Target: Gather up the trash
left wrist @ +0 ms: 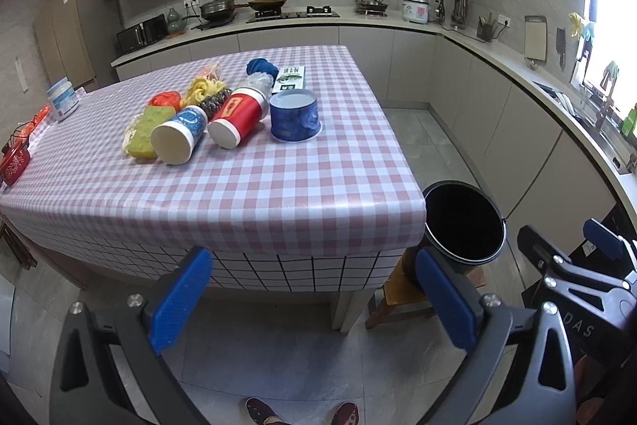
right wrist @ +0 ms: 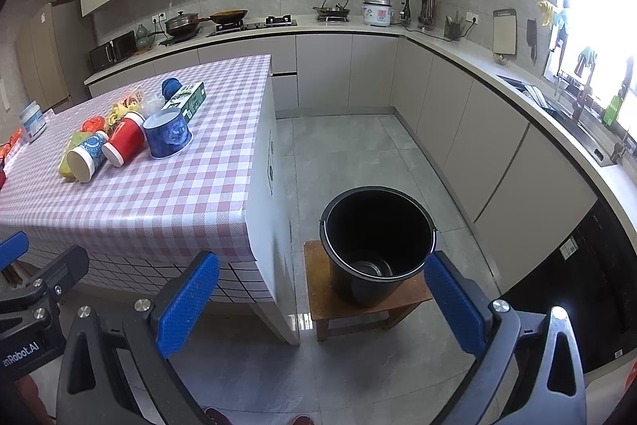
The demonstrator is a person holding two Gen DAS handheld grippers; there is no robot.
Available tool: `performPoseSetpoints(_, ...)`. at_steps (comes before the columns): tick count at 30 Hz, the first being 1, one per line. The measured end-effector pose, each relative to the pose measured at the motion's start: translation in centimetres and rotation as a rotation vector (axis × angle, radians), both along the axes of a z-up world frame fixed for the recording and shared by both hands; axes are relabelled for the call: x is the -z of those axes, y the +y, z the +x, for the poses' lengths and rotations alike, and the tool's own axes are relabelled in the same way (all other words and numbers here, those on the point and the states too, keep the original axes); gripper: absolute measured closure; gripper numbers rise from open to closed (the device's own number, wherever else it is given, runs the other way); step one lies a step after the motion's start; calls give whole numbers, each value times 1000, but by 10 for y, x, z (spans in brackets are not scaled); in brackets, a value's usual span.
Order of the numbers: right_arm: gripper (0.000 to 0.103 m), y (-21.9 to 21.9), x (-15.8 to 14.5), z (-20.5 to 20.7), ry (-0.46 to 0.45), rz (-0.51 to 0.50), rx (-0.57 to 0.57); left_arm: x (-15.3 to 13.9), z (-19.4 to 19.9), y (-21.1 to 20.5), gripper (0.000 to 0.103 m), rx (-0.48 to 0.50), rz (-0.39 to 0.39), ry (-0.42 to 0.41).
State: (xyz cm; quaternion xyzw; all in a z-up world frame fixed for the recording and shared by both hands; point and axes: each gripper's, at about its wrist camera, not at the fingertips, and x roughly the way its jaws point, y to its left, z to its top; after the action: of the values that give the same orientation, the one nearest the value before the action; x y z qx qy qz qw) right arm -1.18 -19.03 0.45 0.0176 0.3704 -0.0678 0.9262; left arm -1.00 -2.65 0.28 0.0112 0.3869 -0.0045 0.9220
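Observation:
Trash lies in a cluster on the pink checked table [left wrist: 247, 182]: a blue bowl cup [left wrist: 294, 116], a red cup on its side [left wrist: 238, 117], a blue-white cup on its side [left wrist: 181, 134], a yellow-green sponge [left wrist: 148, 132], a small green-white box [left wrist: 289, 78], and crumpled wrappers. A black bucket [right wrist: 376, 245] stands on a wooden stool [right wrist: 366, 305] beside the table's right corner. My left gripper [left wrist: 314, 289] is open and empty, in front of the table's near edge. My right gripper [right wrist: 322, 293] is open and empty, just short of the bucket.
A white jar [left wrist: 63, 99] and red items [left wrist: 14, 160] sit at the table's left end. Kitchen counters [right wrist: 517, 78] with cookware run along the back and right walls. Tiled floor [right wrist: 358, 146] lies between table and counters. The person's shoes [left wrist: 302, 413] show below.

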Motion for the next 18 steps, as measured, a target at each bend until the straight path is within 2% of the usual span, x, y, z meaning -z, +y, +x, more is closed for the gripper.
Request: performPoseSetpoints(18, 0, 2, -2, -1, -2, 0, -4, 0, 0, 0, 0, -1, -2, -2)
